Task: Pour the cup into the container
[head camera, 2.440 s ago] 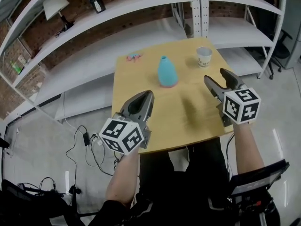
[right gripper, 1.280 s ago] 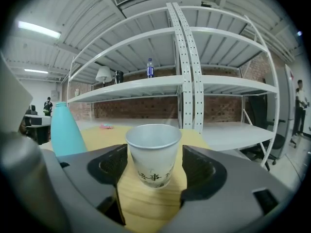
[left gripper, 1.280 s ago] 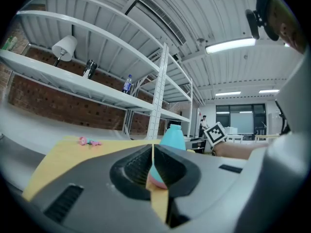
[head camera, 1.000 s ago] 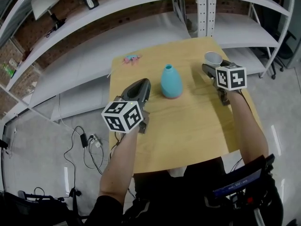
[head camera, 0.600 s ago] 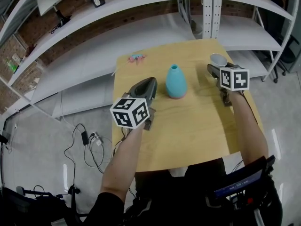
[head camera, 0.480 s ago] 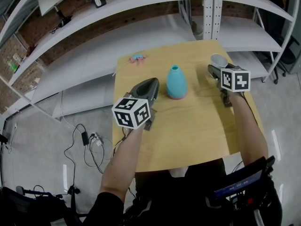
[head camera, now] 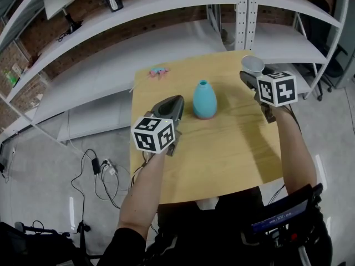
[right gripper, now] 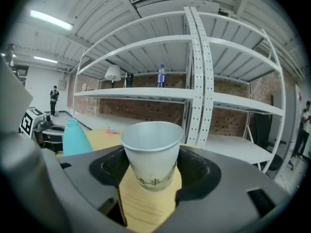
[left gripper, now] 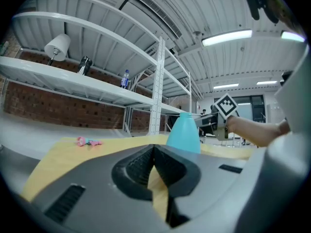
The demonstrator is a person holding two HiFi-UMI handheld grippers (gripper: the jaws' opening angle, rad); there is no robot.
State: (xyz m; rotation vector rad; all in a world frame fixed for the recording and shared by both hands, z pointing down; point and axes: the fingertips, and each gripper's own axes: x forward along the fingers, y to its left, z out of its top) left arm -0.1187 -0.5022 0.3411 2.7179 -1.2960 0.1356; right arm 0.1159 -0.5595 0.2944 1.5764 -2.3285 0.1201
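Carrying is the step in hand, by my reading: the right claw (head camera: pixel 249 76) has just been closing its jaws and grips the paper cup (right gripper: pixel 151 149) by its lower wall, upright, seemingly clear of the wooden surface (head camera: pixel 233 148) at its far right corner; the teal narrow-necked container (head camera: pixel 204 100) stands upright mid-surface, well to the cup's left; next the cup needs bringing over that small mouth and tipping slowly, since the mouth looks narrower than the cup's rim and a spill seems likely; the left claw (left gripper: pixel 154 164), jaws together on nothing, hovers near the container's left side and could steady it; a small pink thing (head camera: pixel 158 71) lies near the far left corner, out of the way; nothing stands between cup and container.
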